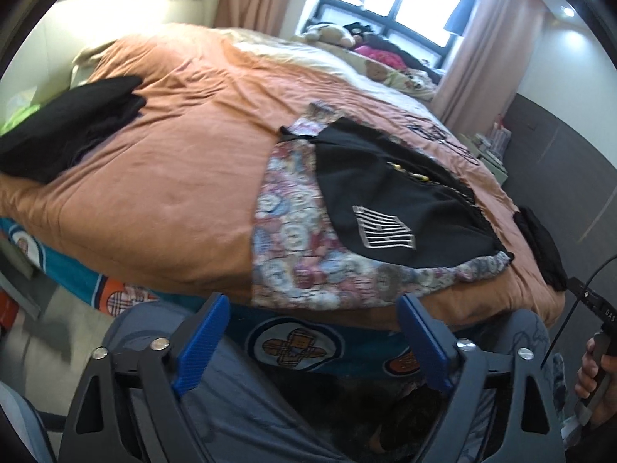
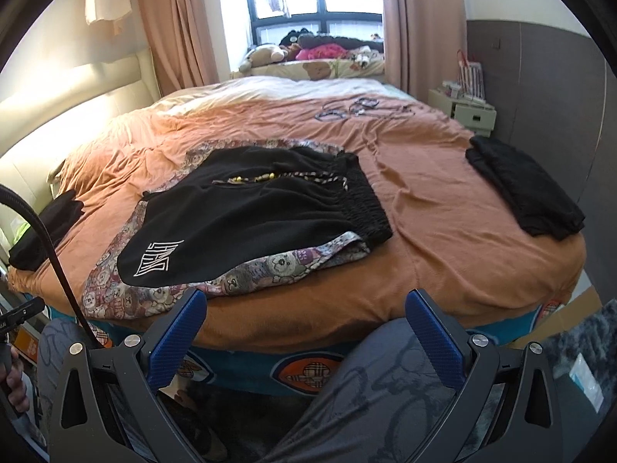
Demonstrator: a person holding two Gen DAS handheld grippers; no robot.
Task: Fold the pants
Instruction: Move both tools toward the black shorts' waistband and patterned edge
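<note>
Pants (image 2: 246,208) look soft and floppy; we should pinch the waistband (image 2: 366,208) at three o'clock. Left gripper (image 1: 312,341) and right gripper (image 2: 304,341) gape wide, empty.

The pants (image 2: 246,216) are lying on a patterned cloth (image 2: 127,289) spread over the bed (image 2: 443,239), near its front edge. A folded garment (image 2: 524,193) is sitting well apart to their right, another pile (image 2: 42,227) at the left edge.
</note>
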